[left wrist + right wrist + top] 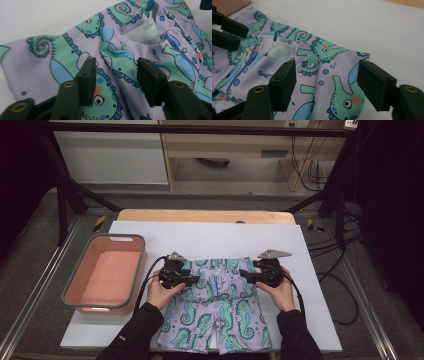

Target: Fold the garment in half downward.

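White sheeting covers the counter, and on it, near the person's edge and roughly centred, lie the seahorse-print shorts, flat and face up. Their long axis runs from the far side toward the person: the waistband with its small blue zipper points away, and the two leg openings point back at the person, reaching almost to the sheet's near edge. The cloth looks mostly spread, with some puckers left near the waist, so by my reading the laying-out is nearly done and any fold or move is not yet begun. The left claw stands over the waist's left corner with its jaws apart, fabric below them but not pinched. The right claw stands likewise at the right corner, jaws wide and gripping nothing. Further left, a pink basin with a grey rim sits empty, well apart from the shorts.
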{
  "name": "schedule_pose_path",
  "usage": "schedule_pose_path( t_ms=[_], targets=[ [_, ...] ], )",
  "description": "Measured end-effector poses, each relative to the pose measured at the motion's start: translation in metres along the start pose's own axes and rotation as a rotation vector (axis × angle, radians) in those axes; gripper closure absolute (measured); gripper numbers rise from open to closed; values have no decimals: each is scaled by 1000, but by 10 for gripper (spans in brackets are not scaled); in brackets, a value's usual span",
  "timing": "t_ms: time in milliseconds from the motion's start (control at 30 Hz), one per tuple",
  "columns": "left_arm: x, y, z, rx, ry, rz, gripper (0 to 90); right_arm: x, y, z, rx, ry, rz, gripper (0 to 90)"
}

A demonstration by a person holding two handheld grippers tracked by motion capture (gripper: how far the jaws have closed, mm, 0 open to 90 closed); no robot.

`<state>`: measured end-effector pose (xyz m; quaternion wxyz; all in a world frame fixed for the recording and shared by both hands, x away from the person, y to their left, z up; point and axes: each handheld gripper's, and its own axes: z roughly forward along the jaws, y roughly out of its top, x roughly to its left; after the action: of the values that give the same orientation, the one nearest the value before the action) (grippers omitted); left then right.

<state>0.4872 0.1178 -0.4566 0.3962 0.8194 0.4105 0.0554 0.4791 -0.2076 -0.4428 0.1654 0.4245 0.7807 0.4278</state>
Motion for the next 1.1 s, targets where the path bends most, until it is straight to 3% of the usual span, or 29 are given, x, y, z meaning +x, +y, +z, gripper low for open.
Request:
schedule_pose_path(
  t_ms=[167,533,733,933,1100],
  targets=[
    [-1,-3,6,37,-43,-19,649,3,-1,7,17,20,11,395],
    [-7,-7,8,49,-43,2,862,6,-6,27,51,54,35,533],
    [-7,-7,4,34,-40,26,873,9,-10,38,86,82,38,614],
    [-5,-7,-3,7,-31,34,874,10,-11,38,106,114,39,867],
    [-5,-4,-13,-33,-41,30,874,11,-7,26,83,120,27,879]
  ],
)
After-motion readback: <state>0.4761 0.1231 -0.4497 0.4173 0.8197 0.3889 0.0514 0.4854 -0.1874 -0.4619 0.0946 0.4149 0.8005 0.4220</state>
